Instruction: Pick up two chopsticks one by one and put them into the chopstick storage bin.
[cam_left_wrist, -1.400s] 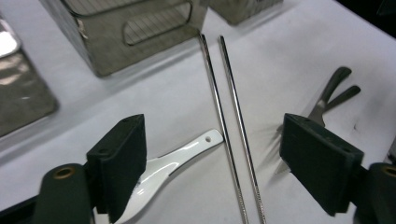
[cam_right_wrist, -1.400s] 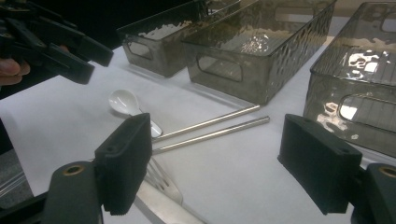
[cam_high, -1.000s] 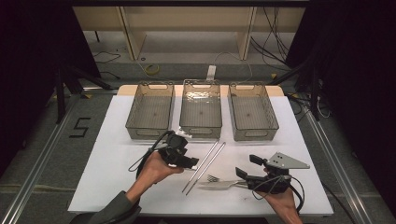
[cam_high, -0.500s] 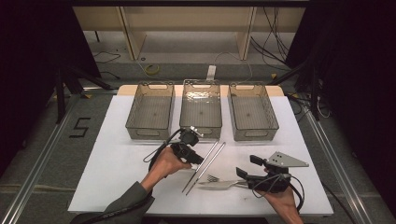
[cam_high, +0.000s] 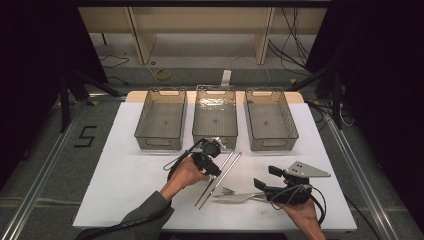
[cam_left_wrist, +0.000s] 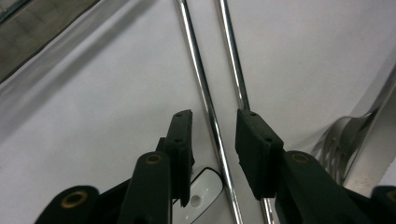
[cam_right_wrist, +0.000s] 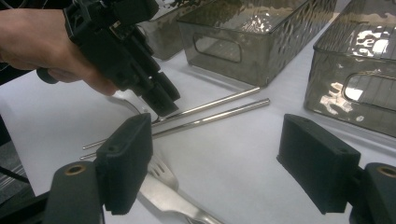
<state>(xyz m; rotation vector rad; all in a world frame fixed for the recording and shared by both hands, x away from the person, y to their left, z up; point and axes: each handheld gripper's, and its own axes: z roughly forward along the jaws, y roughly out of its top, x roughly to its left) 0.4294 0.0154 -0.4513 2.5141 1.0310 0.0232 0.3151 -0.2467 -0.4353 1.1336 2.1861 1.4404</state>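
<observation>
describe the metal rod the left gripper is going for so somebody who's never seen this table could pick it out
On the white table, in front of the middle clear bin, two thin metal rods lie side by side, slanting toward the fork. The one meant is the left rod, between the left gripper's fingers, which have just been closing; its twin lies just outside them.

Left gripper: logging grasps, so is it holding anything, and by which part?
Nothing yet: the left gripper has been closing its fingers around one chopstick, mid-length, without touching.
</observation>
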